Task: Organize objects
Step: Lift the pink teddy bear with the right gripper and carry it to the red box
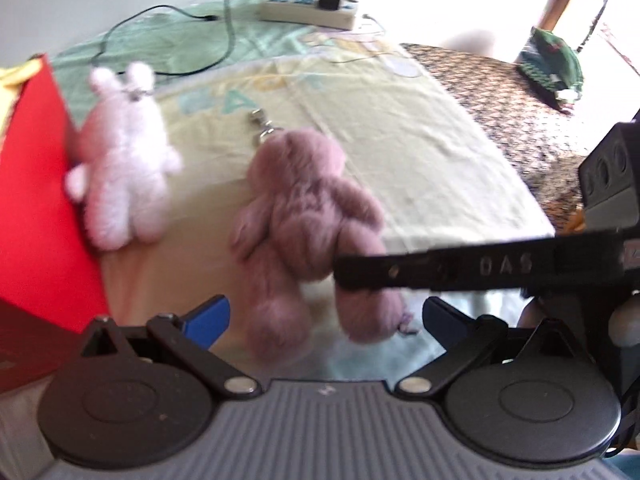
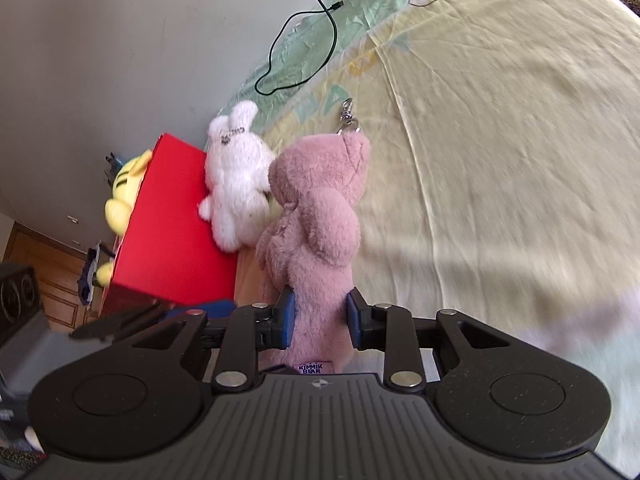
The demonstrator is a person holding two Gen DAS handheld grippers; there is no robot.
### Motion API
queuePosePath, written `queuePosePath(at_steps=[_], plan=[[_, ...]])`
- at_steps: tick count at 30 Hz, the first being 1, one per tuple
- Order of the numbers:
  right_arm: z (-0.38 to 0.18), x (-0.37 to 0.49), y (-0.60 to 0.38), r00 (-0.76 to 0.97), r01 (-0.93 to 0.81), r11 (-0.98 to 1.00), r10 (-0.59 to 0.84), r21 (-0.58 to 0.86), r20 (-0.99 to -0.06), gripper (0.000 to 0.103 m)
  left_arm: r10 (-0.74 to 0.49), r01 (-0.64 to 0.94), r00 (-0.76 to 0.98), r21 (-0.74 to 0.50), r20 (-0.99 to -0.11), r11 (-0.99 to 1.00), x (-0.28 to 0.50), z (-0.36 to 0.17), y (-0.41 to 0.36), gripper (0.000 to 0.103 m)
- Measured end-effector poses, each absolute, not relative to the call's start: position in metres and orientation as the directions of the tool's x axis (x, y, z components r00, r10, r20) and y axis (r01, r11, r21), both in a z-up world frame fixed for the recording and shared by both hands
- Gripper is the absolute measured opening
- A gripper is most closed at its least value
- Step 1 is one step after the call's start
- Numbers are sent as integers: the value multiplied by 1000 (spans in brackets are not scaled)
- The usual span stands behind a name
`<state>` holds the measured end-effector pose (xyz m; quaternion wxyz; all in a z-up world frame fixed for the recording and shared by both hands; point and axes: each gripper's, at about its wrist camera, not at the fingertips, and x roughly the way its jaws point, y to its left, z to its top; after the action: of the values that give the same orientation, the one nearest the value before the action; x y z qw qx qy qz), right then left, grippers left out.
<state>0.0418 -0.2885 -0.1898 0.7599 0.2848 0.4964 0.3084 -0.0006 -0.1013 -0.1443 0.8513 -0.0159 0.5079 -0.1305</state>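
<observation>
- Left wrist view: the left gripper [image 1: 326,316] is standing spread wide and empty at the bottom of the frame. The pink plush bear [image 1: 308,216] is lying at centre on the yellow sheet [image 1: 440,168], while the right gripper [image 1: 360,272] is reaching in from the right at its leg. The white plush rabbit [image 1: 124,160] is leaning against the red box [image 1: 40,200] at left.
- Right wrist view: the right gripper [image 2: 321,322] is clamping the pink plush bear [image 2: 316,216] low at centre. The white plush rabbit [image 2: 238,176] is touching the red box [image 2: 172,232], with a yellow plush [image 2: 124,192] behind it.
</observation>
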Motion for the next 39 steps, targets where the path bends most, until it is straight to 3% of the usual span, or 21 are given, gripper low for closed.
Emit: queuePosePath(at_steps=[4, 7, 17, 19, 20, 39], plan=[[-189, 48, -291, 343, -170, 645, 747, 745, -569, 35, -218, 205, 450, -138, -866, 969, 15, -152, -111, 102], [-189, 59, -294, 374, -140, 625, 751, 768, -544, 47, -228, 170, 435, -169, -871, 971, 31, -162, -105, 102], [-203, 81, -281, 354, -102, 564, 790, 820, -500, 49, -215, 88, 423, -197, -880, 977, 57, -181, -96, 94], [-201, 80, -281, 354, -118, 562, 794, 819, -494, 46, -207, 89, 429, -187, -879, 978, 56, -180, -96, 93], [-199, 80, -281, 347, -130, 547, 807, 827, -478, 37, -209, 94, 427, -187, -880, 978, 56, -180, -96, 92], [-162, 34, -288, 386, -218, 567, 798, 794, -464, 37, -203, 152, 480, -148, -853, 977, 14, -152, -109, 89]])
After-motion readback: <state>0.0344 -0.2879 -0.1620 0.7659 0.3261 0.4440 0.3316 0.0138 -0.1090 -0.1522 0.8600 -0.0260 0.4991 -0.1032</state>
